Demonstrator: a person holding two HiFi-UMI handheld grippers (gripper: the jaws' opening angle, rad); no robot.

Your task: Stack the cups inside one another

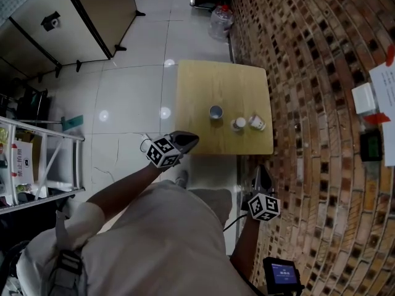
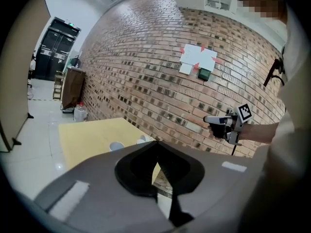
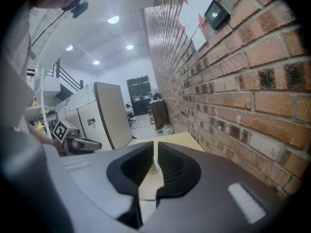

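Three cups on table point(image 1: 203, 79) — left cup point(image 1: 215, 111), middle cup point(image 1: 239, 123), tipped cup point(image 1: 257, 123) lying sideways. All ahead of your two tools, well apart. Left tool point(image 1: 190, 139), right tool point(image 1: 260, 172) — jaws closed, empty.

Brick wall point(image 1: 308, 60), water jug point(image 1: 220, 22), pale cabinet point(image 1: 74, 17)

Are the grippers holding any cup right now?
No. The left gripper and the right gripper are both shut with nothing in them. The three cups sit on the table.
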